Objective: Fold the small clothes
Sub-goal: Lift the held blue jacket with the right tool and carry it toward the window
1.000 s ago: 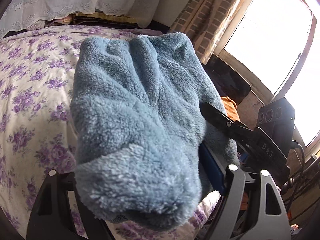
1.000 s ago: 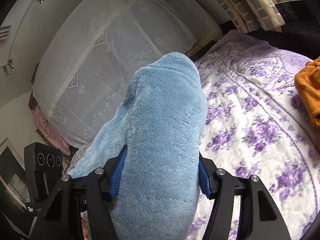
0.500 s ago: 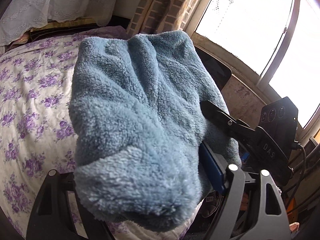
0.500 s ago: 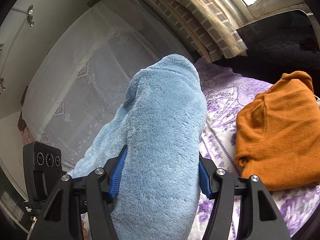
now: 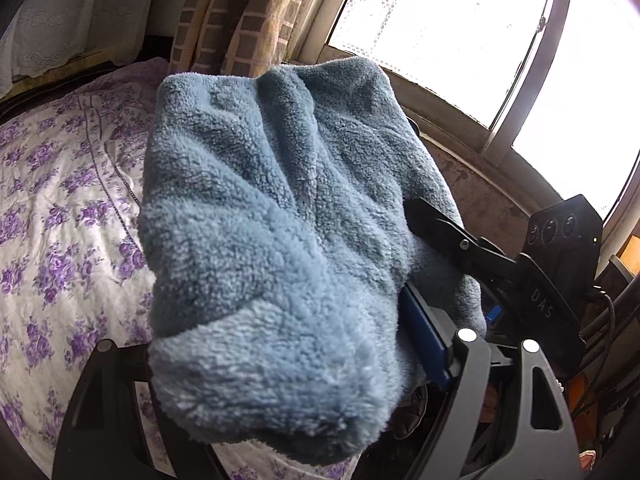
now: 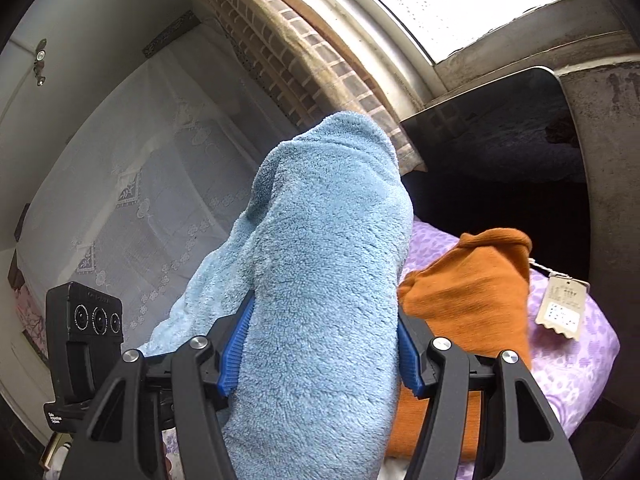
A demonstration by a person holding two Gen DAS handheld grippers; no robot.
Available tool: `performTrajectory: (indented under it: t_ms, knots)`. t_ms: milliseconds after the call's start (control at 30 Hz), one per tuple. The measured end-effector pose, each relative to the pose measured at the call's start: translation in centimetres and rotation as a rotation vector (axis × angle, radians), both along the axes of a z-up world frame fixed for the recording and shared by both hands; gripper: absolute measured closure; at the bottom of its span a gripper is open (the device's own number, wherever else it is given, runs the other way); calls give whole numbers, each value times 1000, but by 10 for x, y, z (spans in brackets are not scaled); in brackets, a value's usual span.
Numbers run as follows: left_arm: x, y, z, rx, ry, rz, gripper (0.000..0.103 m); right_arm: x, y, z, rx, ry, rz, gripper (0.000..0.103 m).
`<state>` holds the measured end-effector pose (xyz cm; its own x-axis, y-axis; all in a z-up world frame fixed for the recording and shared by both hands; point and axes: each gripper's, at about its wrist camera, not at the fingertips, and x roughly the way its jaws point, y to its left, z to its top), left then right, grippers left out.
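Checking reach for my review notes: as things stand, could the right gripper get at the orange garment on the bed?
Probably not yet. The right gripper is shut on the blue fleece, which fills its jaws. The orange garment lies close beyond it on the bedsheet, unobstructed otherwise.

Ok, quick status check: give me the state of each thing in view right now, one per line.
Blue fleece garment: bunched thick, lifted off the bed, held by both grippers.
Left gripper: closed on the blue fleece garment.
Right gripper: closed on the blue fleece garment.
Orange garment: lying on the bed, looks folded, paper tag attached.
Bed: floral sheet on it.
Curtain: drawn aside.
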<state>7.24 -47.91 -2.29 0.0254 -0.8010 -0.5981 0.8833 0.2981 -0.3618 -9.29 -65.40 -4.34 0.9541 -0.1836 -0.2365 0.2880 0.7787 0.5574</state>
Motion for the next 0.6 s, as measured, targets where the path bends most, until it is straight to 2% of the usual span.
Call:
performTrajectory:
  t_ms: [267,400,467,500,600]
  knots:
    - [-3,-57,-21,47,17,-56,24,-16,-44,-26,71,11,-91,41]
    - [-3,-77,-42,92,-16,-46,21,-14,-62,-49,113,61,-116,41]
    - [-4,-83,-53,119,-70,-18,14,-11,-68,-62,125,83,-111,38]
    - [-5,-84,-56,129,-123,8,5,-10,-71,-68,137,80,-99,34]
    - [-14,-84,-59,143,-254,28,4,-8,-77,-82,176,58,-69,29]
